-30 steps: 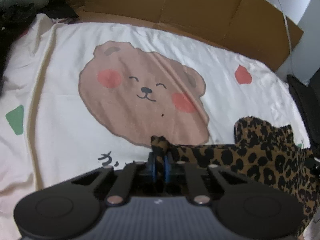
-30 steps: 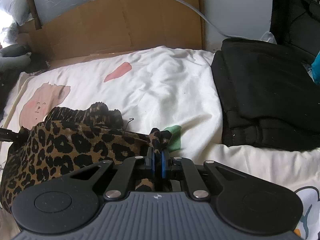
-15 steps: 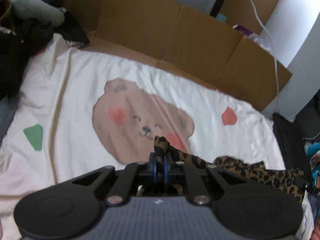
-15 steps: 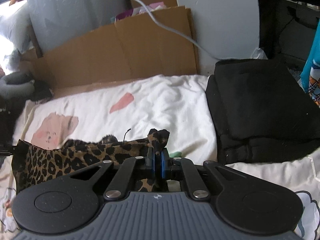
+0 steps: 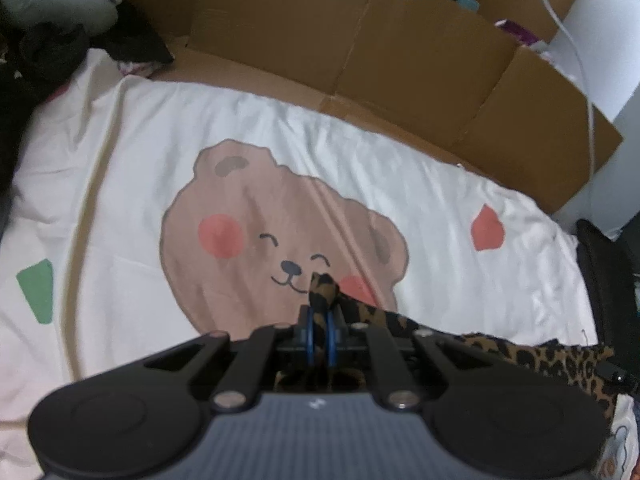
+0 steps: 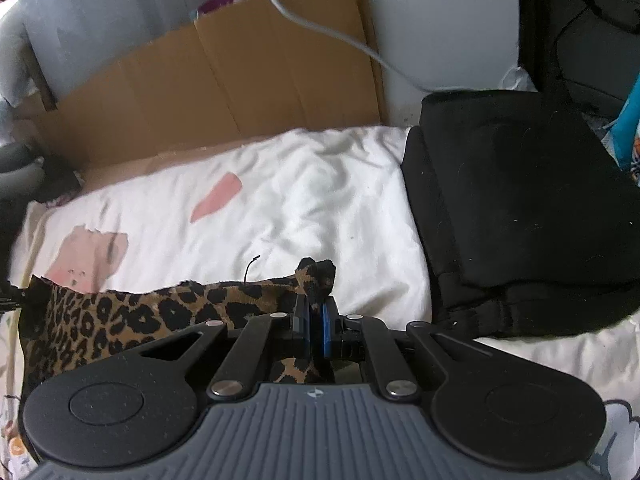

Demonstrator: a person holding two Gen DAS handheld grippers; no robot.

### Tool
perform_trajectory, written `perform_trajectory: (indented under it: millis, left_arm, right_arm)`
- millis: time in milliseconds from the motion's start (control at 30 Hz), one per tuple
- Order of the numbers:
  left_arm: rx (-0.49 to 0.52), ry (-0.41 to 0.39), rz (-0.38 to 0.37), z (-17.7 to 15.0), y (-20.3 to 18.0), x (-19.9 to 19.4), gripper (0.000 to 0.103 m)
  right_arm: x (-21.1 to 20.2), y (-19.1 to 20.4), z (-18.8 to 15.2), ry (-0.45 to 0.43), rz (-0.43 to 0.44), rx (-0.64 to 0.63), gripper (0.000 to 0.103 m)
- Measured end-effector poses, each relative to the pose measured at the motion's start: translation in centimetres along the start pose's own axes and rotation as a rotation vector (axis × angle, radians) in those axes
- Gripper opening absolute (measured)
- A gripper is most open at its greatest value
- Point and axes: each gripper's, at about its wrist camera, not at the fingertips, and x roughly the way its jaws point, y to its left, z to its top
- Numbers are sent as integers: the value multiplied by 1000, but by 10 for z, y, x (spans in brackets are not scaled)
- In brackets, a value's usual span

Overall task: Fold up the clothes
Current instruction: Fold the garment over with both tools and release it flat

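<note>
Leopard-print garment stretched between your two tools above the bed.

Your left tool point(image 5: 319, 322) and right tool point(image 6: 316, 316) each clench a corner of the leopard-print garment point(image 6: 140, 312); its long axis runs tool to tool, the cloth hanging over the bear-print sheet point(image 5: 120, 184).

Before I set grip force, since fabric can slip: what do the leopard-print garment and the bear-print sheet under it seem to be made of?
The leopard-print garment looks like a soft, slightly fuzzy knit: its matte surface, nubby top edge and loose thread suggest this, though the fibre is unclear. The bear-print sheet looks like thin, smooth woven cloth, perhaps cotton, with fine creases and a flat printed design.
</note>
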Motion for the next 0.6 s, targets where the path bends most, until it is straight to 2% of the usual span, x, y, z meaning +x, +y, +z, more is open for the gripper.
perform_trajectory:
  millis: [400,533,600]
  left_arm:
    - [-3,40,54,0,-8,32,8]
    - [2,43,78,0,-8,36,8]
    - [6,47,90,2,-8,34,13]
  right_arm:
    - [34,-6,3,91,-18,23,5]
    - [43,2,6,97,-37,-19,5]
    - [49,5,7,114,-46,-39,5]
